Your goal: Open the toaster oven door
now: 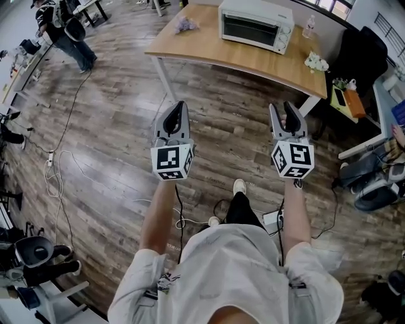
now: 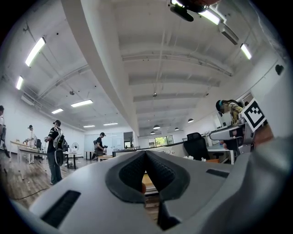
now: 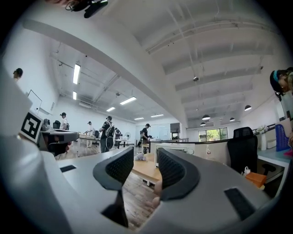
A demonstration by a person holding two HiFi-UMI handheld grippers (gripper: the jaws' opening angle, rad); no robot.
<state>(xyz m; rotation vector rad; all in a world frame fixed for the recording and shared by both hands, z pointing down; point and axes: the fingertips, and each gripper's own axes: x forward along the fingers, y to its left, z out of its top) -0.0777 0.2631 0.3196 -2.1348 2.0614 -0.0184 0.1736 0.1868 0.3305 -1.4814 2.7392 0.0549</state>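
Grey left claw (image 1: 179,106) is pinched together; right claw (image 1: 285,111) stands partly apart. Both hold nothing, well short of the far desk (image 1: 209,52).

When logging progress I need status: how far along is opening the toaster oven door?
Done: nothing; the white toaster oven on the wooden table has its door closed. In hand: the shut left gripper and open, empty right gripper hang over the plank floor, short of the table. Left: reach the door and pull it open.
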